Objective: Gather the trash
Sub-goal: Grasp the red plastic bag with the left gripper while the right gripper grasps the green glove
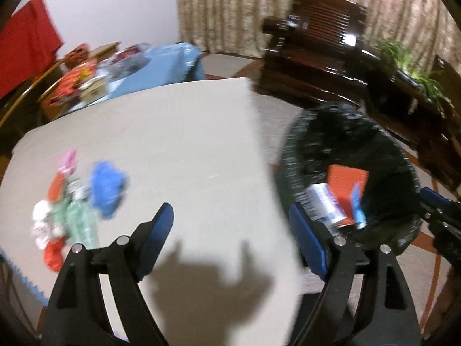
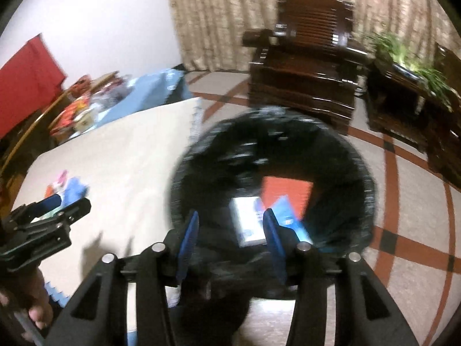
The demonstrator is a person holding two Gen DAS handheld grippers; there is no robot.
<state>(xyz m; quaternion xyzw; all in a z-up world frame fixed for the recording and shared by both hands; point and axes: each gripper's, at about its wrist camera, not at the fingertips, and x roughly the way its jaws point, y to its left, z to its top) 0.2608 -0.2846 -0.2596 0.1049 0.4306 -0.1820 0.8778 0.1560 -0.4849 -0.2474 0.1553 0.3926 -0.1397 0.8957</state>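
Left wrist view is showing what the right one barely catches: the trash pile [image 1: 72, 204] is lying on the left part of the table [image 1: 184, 144], with a crumpled blue piece [image 1: 108, 190], pink, orange-red, white and pale green scraps bunched together. The left gripper [image 1: 233, 230] is hanging over bare tabletop to the right of that pile, jaws standing wide apart with nothing between them. Its shadow is falling on the surface just below.

Right wrist view is looking straight down into the black-lined bin [image 2: 357, 178], which is standing on the floor just off the table's right edge. Inside it are lying a red flat piece [image 2: 288, 193], a white and blue packet [image 2: 247, 219] and a light blue scrap [image 2: 285, 207]. The right gripper [image 2: 230, 230] is hovering over the bin mouth, jaws parted about halfway, gripping nothing. This view is also catching the left gripper from the side and the fingers [image 2: 34, 314] of the hand carrying it.

Both frames are motion-blurred.

Room: beige cloth covering the table, a tiled floor [image 2: 403, 230] with red bands, a dark wooden armchair [image 2: 305, 66], patterned curtains [image 2: 224, 14], a green plant [image 2: 403, 52] on a dark stand, a cluttered side table [image 1: 86, 80] and red cloth [image 1: 26, 49] at left.
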